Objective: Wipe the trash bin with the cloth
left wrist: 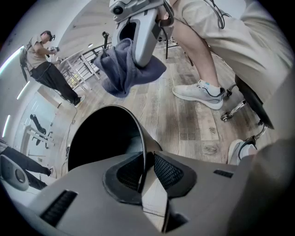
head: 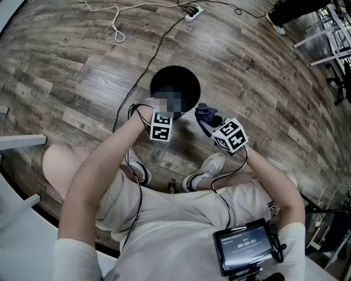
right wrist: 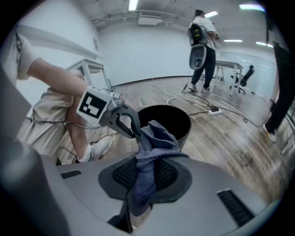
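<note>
A black round trash bin (head: 174, 88) stands on the wood floor in front of the seated person. My left gripper (head: 163, 113) points steeply down at the bin's near rim. In the left gripper view my left gripper (left wrist: 144, 170) is shut on the thin bin wall (left wrist: 140, 138), with one pad inside and one outside. To the right of the bin, my right gripper (head: 213, 123) is shut on a blue-grey cloth (head: 206, 113). In the right gripper view the cloth (right wrist: 154, 143) stands bunched between the jaws of my right gripper (right wrist: 146, 177), just short of the bin (right wrist: 173, 120).
Black and white cables run across the floor to a power strip (head: 193, 11) behind the bin. The person's shoes (head: 211, 164) rest just in front of it. A white table leg (head: 19, 141) is at left and a metal rack (head: 334, 33) at the far right. Other people (right wrist: 203, 46) stand in the room.
</note>
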Demonstrator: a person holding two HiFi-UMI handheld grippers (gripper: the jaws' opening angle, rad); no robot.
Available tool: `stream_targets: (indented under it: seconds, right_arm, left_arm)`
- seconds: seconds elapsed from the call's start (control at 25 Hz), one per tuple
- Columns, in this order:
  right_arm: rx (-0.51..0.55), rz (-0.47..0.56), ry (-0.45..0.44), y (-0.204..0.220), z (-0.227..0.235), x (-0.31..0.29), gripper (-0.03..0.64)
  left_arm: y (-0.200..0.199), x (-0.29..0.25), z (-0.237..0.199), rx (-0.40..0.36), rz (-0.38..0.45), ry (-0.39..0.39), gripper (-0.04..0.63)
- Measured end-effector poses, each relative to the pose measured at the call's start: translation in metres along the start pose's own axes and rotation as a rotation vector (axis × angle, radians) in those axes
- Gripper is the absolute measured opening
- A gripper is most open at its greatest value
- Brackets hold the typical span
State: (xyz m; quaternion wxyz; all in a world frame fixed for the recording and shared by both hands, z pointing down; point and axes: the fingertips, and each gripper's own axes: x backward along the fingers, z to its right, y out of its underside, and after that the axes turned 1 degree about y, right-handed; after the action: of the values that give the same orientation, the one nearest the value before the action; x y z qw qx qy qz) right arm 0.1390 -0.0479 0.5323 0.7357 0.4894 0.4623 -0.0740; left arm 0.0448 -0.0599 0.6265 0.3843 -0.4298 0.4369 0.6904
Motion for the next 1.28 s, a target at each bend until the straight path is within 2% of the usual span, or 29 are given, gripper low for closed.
stream_targets:
  seconds: [0.16, 0.28, 0.6, 0.8, 1.16, 1.28]
  right_arm:
    - [0.179, -0.101, -0.023, 0.018, 0.003, -0.029, 0.064]
    - [0.247, -0.146, -0.037, 0.031, 0.002, -0.052, 0.064]
    - [0.278, -0.215, -0.037, 0.042, 0.008, -0.09, 0.064]
    - [0.291, -0.271, -0.044, 0.07, 0.015, -0.124, 0.064]
    - [0.281, -0.344, -0.001, 0.129, 0.027, -0.191, 0.064]
    - [0.318, -0.402, 0.017, 0.147, 0.03, -0.214, 0.064]
  left_arm:
    - [-0.002, 0.001, 0.001, -0.04, -0.003, 0.002, 0.077]
    - [-0.002, 0.0, 0.005, -0.087, -0.001, -0.012, 0.071]
    - [-0.004, 0.0, 0.008, -0.097, 0.011, 0.018, 0.063]
    - [-0.003, 0.001, 0.008, -0.107, 0.02, 0.025, 0.063]
    - [-0.003, 0.0, 0.008, -0.112, 0.032, 0.026, 0.063]
    - [-0.003, 0.001, 0.008, -0.119, 0.042, 0.026, 0.063]
